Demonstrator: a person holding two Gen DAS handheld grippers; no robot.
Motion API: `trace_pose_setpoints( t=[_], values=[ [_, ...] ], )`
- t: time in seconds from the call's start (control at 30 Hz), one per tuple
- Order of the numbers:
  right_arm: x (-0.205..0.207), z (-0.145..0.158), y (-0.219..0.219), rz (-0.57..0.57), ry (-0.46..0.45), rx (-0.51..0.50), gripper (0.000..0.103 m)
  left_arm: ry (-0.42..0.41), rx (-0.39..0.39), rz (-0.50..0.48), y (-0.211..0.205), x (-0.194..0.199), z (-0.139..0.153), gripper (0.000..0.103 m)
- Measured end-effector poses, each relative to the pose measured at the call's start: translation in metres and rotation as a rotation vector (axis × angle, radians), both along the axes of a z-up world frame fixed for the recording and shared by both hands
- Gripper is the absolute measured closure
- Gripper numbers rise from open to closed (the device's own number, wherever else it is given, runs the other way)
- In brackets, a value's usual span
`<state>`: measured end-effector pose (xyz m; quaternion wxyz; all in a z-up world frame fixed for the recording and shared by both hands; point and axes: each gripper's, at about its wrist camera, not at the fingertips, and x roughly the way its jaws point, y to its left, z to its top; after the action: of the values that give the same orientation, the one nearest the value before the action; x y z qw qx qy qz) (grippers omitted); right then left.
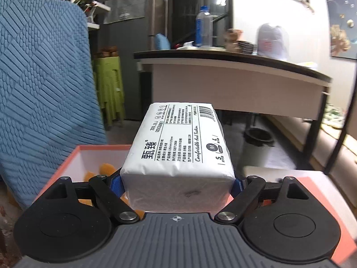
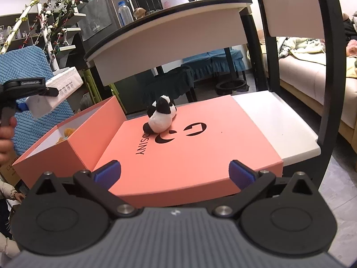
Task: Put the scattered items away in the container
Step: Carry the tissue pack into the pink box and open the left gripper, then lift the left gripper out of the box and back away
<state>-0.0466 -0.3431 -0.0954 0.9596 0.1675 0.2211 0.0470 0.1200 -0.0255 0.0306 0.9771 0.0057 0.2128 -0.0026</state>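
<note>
Left wrist view: the tissue pack (image 1: 178, 149) is clamped by the left gripper (image 1: 178, 184) above the open box (image 1: 67, 156); a loose pinch could drop it outside.

Right wrist view: the right gripper (image 2: 174, 174) is spread wide, empty, before the box lid (image 2: 189, 156), where the panda toy (image 2: 161, 116) is seen.

White table (image 2: 279, 120) with open salmon box (image 2: 73, 143) and its lid (image 2: 200, 151), side by side, touching.

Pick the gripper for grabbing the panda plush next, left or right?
Right. The right gripper is open, empty and faces the panda plush on the box lid. The left gripper is shut on the tissue pack above the open box.
</note>
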Motion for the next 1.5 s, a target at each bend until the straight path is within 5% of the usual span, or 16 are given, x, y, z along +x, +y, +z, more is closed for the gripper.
trace_pose_setpoints(
  t=[0.23,0.43,1.07,1.37,1.5],
  values=[
    [0.002,-0.001,-0.004,0.001,0.006,-0.001,0.0,0.106,0.031,0.042,0.013,0.063,0.002,0.015],
    [0.002,-0.008,-0.008,-0.004,0.021,0.024,0.0,0.295,0.016,0.058,0.018,0.113,-0.019,0.015],
    [-0.001,-0.023,-0.027,-0.044,0.061,0.049,0.0,0.613,0.041,0.068,0.011,0.197,-0.082,0.015],
    [-0.004,-0.021,-0.026,-0.044,0.051,0.044,0.0,0.591,0.113,0.06,0.017,0.198,-0.089,0.005],
    [-0.004,-0.019,-0.025,-0.043,0.044,0.041,0.0,0.538,0.086,0.038,0.021,0.186,-0.079,0.002]
  ],
)
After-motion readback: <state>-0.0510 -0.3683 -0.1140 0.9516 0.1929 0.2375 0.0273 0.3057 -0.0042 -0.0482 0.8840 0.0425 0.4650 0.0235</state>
